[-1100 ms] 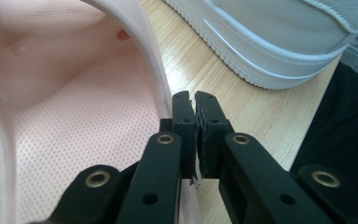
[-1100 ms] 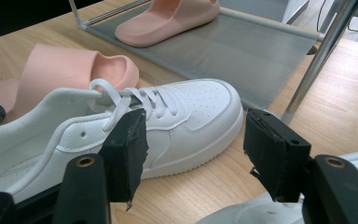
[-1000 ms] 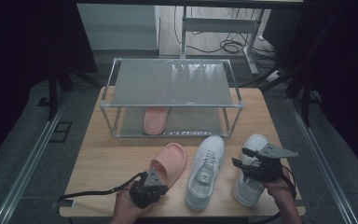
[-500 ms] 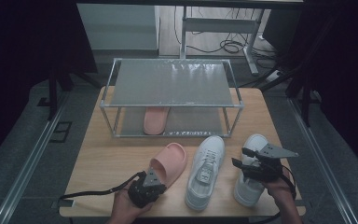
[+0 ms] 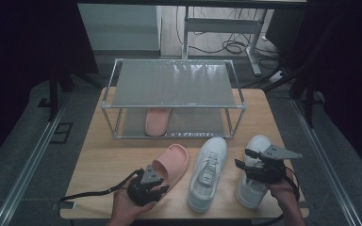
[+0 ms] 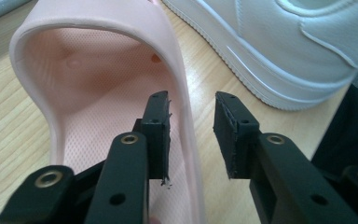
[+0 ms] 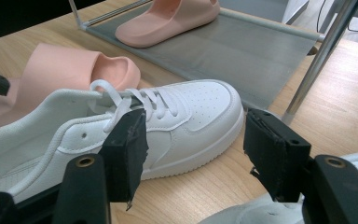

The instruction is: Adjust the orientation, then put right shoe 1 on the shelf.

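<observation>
the pink slipper (image 6: 98,93) is lain on the bench (image 5: 103,160), beside a white sneaker (image 5: 208,172). its side wall is straddled by the left gripper (image 6: 193,135), whose jaws have just been opening, released. the right gripper (image 7: 193,149) is held open above a second white sneaker (image 5: 252,186).

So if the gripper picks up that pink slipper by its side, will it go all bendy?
Probably a bit. The pink slipper looks like soft moulded foam with a thin side wall, so that edge may squash between the left gripper pads. It likely weighs little. Its matte surface shouldn't slip much, and its flat sole won't roll.
</observation>
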Action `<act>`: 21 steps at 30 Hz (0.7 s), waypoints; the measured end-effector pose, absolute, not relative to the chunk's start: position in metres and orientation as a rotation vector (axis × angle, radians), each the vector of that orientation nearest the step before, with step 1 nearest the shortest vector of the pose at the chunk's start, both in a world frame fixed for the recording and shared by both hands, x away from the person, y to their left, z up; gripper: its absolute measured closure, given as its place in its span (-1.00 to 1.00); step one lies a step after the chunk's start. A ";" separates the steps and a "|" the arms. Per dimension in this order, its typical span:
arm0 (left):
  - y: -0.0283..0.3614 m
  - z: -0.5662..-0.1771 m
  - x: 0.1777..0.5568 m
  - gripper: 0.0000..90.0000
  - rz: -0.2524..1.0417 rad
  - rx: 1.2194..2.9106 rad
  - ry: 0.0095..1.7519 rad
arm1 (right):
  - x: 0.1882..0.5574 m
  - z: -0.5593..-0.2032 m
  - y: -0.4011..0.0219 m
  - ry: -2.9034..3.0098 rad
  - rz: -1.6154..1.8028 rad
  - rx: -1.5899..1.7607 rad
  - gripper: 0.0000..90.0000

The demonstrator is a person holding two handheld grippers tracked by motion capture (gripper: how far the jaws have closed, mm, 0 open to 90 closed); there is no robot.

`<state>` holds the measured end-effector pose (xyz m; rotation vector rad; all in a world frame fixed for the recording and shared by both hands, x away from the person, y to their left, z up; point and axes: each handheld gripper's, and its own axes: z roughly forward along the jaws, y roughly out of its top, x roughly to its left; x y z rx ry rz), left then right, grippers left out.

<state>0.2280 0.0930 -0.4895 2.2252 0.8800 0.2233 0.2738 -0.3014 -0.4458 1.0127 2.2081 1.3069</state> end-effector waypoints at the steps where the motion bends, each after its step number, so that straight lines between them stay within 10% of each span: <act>1: 0.092 -0.490 0.230 0.43 0.215 2.219 0.886 | 0.274 -0.446 -0.301 2.210 1.305 1.013 -0.12; 21: 0.078 -0.507 0.254 0.80 0.164 2.191 0.909 | 0.275 -0.449 -0.299 2.223 1.305 1.012 -0.12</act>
